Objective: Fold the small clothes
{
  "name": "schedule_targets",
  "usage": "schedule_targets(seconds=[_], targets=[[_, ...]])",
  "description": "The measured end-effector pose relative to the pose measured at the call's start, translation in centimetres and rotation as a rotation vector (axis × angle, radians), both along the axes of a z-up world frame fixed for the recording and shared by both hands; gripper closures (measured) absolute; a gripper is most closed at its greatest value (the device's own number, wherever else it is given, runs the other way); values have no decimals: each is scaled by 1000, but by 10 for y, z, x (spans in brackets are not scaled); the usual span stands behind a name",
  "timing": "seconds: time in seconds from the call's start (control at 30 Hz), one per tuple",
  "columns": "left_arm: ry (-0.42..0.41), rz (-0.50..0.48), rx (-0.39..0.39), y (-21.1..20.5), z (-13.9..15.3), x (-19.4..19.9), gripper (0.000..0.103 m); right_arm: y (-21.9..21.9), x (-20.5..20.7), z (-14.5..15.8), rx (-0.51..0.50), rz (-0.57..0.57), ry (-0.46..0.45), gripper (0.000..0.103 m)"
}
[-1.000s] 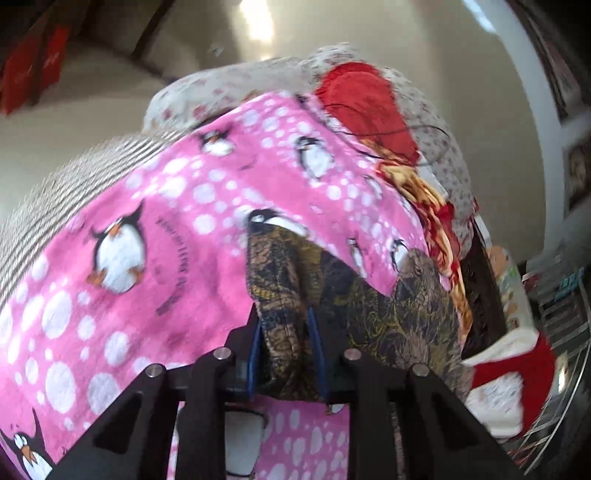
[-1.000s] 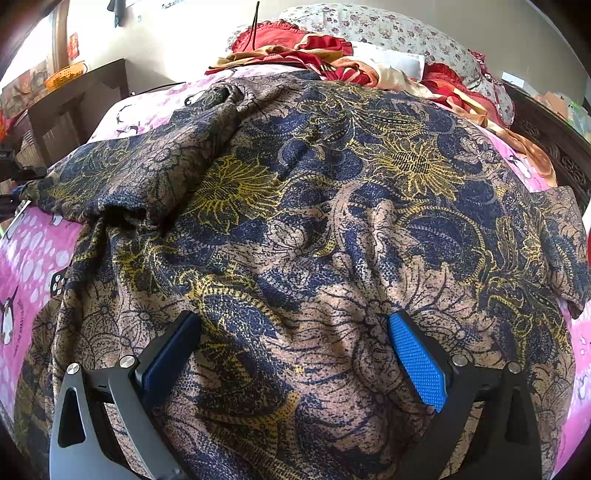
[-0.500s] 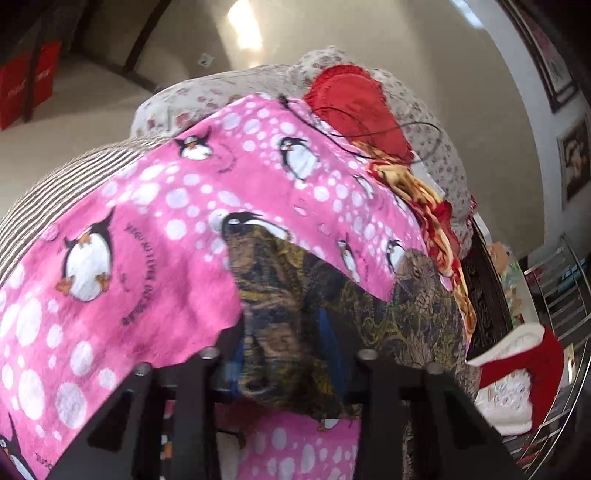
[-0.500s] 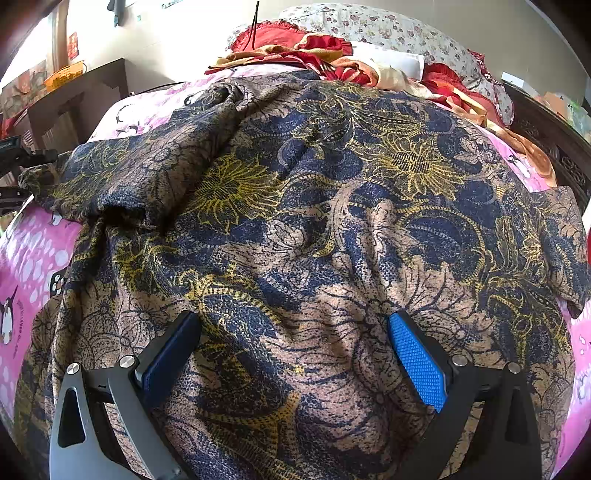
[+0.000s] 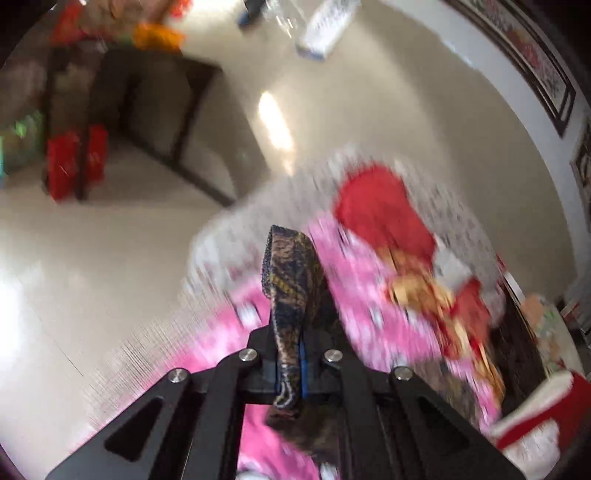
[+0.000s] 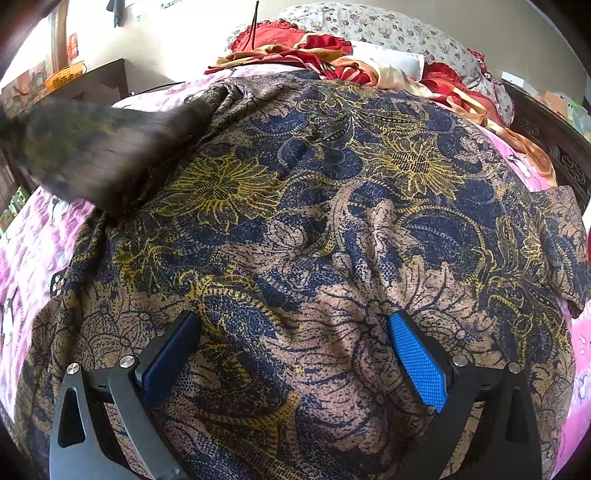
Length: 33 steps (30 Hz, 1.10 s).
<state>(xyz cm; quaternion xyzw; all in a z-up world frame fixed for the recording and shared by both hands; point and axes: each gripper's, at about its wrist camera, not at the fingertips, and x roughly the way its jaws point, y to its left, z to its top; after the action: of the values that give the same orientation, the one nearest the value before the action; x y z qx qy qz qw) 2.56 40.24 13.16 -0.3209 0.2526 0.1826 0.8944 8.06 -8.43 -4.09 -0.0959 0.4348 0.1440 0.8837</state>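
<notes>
Here, the left gripper is clamped on a bunched edge of the patterned garment; its jaws have just been closing, with the cloth pinched between the blue pads. The gathered fabric stands up from the jaws toward 12 o'clock, above the pink penguin-print blanket, which is motion-blurred. A red cushion lies at about 1 o'clock on the bed. In the right wrist view, the right gripper stands with its fingers wide apart, resting on the garment, which spreads across nearly the whole frame. A blurred, lifted portion of the cloth appears at 10 o'clock. A floral pillow lies at 12 o'clock.
</notes>
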Motion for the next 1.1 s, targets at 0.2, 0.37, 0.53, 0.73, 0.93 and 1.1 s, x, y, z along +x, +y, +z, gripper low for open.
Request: schedule_targets(seconds=[0.2, 0.37, 0.53, 0.73, 0.93, 1.1], targets=[[-23, 52, 44, 16, 38, -8, 97, 0, 0, 0, 0, -1, 4, 0], [-51, -183, 48, -69, 36, 22, 97, 0, -1, 0, 0, -2, 7, 0], [-6, -464, 68, -205, -6, 70, 97, -2, 0, 6, 4, 2, 50, 0], [208, -642, 123, -335, -109, 110, 91, -43, -1, 46, -10, -8, -10, 8], [247, -758, 206, -369, -153, 76, 65, -82, 31, 73, 219, -27, -23, 9], [201, -699, 276, -340, -162, 31, 50, -49, 65, 63, 366, 97, 21, 21]])
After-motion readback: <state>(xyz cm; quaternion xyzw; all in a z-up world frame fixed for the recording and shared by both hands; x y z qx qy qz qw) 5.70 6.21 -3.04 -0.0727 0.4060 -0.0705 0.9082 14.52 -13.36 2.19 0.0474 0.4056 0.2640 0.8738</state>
